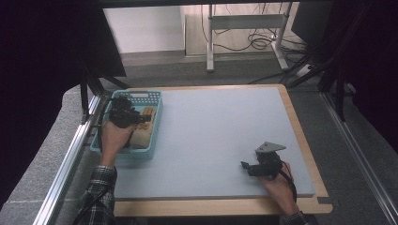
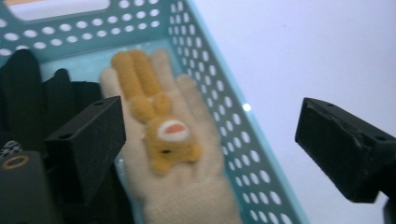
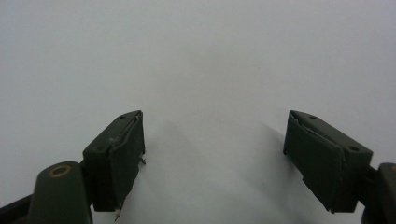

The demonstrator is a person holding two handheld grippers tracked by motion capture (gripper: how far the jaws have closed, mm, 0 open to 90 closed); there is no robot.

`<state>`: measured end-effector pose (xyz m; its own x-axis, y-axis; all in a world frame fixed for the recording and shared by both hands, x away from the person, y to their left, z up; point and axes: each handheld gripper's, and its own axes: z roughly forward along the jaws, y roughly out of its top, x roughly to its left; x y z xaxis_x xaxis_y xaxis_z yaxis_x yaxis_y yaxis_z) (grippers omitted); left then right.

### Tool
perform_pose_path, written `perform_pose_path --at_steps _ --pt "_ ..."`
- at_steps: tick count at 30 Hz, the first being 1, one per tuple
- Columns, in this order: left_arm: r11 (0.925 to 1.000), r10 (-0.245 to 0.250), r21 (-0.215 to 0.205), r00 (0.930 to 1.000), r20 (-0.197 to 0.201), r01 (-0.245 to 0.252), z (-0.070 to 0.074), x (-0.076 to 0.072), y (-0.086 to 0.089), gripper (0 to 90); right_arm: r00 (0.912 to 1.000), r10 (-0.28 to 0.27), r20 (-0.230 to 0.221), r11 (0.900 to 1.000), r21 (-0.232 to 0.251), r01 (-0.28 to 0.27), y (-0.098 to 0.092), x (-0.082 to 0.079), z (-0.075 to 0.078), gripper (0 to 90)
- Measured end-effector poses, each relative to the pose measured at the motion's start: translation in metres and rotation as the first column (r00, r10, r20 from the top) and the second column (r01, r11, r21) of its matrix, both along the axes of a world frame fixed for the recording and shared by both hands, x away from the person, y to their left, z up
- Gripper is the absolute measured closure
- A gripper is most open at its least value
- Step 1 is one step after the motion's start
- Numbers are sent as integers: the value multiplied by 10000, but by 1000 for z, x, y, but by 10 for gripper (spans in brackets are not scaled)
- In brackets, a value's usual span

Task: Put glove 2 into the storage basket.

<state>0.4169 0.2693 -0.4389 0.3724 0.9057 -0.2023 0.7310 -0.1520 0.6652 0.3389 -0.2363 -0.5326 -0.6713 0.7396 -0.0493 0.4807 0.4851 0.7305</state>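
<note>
A cream knitted glove with an orange plush animal on its palm lies inside a light-blue perforated basket. In the high view the basket stands at the table's left edge, with the glove against its right wall. My left gripper hangs open just above the glove, one jaw over the basket and one outside its wall, gripping nothing. In the high view the left gripper is over the basket. My right gripper rests open low over the bare mat at the front right, jaws wide apart.
A dark fabric item lies in the basket's left part beside the glove. The grey mat covers a wooden table. Metal rails run along both sides, and a desk frame with cables stands beyond.
</note>
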Motion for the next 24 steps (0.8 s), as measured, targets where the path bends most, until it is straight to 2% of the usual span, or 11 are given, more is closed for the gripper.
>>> perform_pose_path --at_steps 7,13,18,24 --pt "9991 -423 71 9981 446 420 4 -12 -14 44 10000 3 -2 10000 -1 -3 0 0 0 198" --pt "9971 -750 204 9936 847 735 6 -25 -27 26 10000 1 3 10000 -3 -1 0 0 0 198" --pt "9930 -1083 567 9898 925 1033 6 -31 -38 15 10000 -1 5 10000 -5 1 0 0 0 198" --pt "9887 -1408 668 9841 1087 1341 5 -39 -50 17 10000 -2 6 10000 -5 2 0 0 0 198"
